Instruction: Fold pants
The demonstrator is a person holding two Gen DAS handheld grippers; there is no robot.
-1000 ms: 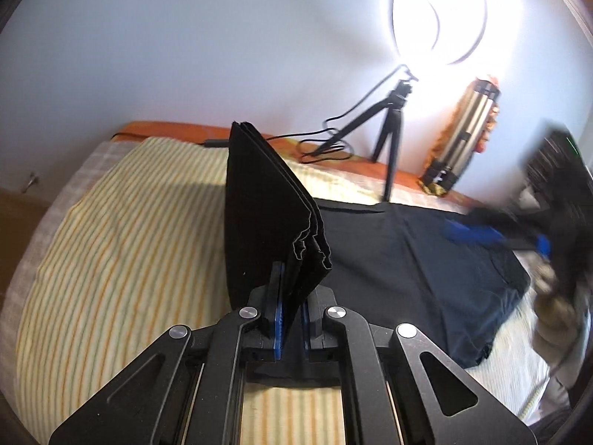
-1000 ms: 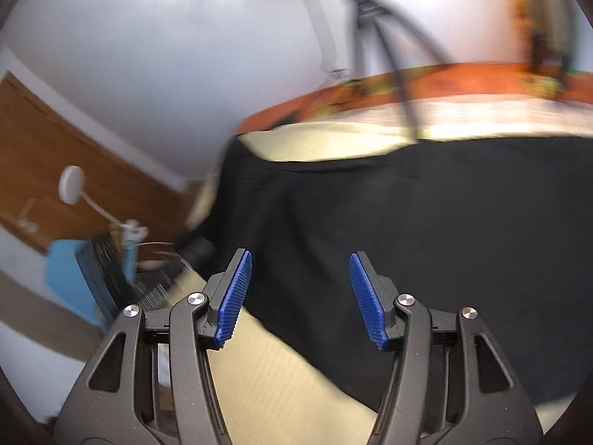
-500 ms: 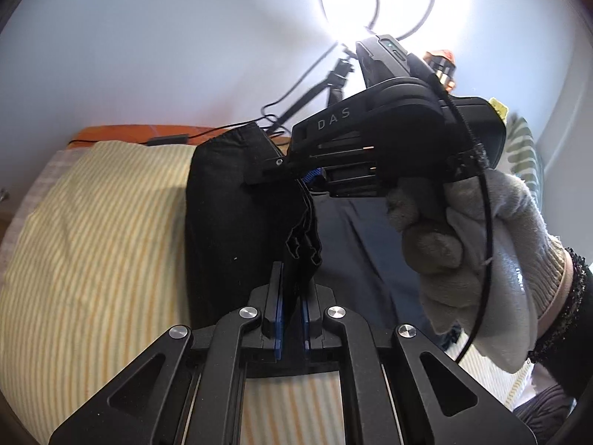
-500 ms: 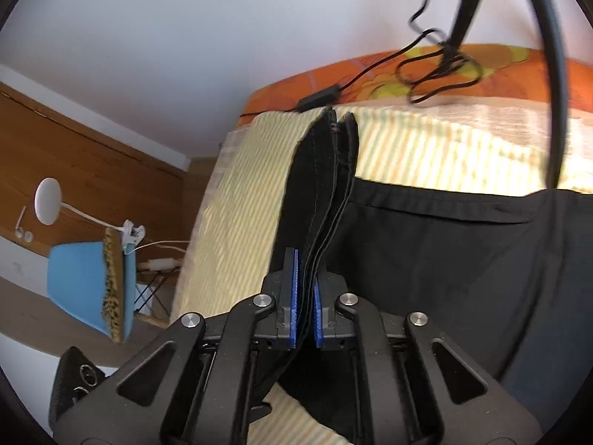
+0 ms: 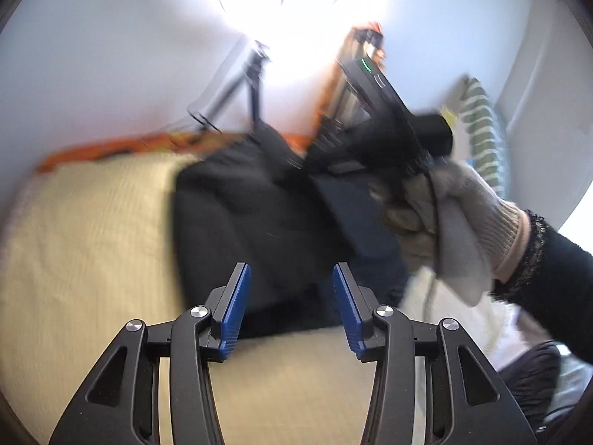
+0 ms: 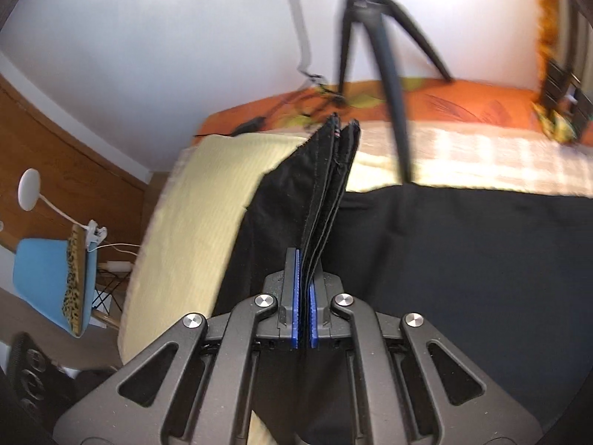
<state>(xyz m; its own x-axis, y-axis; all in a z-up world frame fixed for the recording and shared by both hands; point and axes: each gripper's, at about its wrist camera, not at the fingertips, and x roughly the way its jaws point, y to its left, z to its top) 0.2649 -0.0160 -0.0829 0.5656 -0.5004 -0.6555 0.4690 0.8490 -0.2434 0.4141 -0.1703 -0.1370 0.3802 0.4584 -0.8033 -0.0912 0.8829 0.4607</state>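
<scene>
Both differ: right gripper [image 6: 304, 296] clamps pants [image 6: 326, 170] edge; left gripper [image 5: 289, 311], seemingly empty, just opened.

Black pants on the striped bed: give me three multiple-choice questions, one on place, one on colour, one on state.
1. The tripod stands:
A. at the bed's far edge by the wall
B. on the blue chair
C. on the pants

2. Pad colour on the right gripper fingers:
A. red
B. blue
C. green

3. The left gripper is:
A. clamped on cloth
B. open, nothing between its fingers
C. holding a cable

Answers: 1 A, its legs rest on the orange strip; 2 B, blue pads show, pinching the folded black pants; 3 B, its fingers have just been opening, now apart.
</scene>
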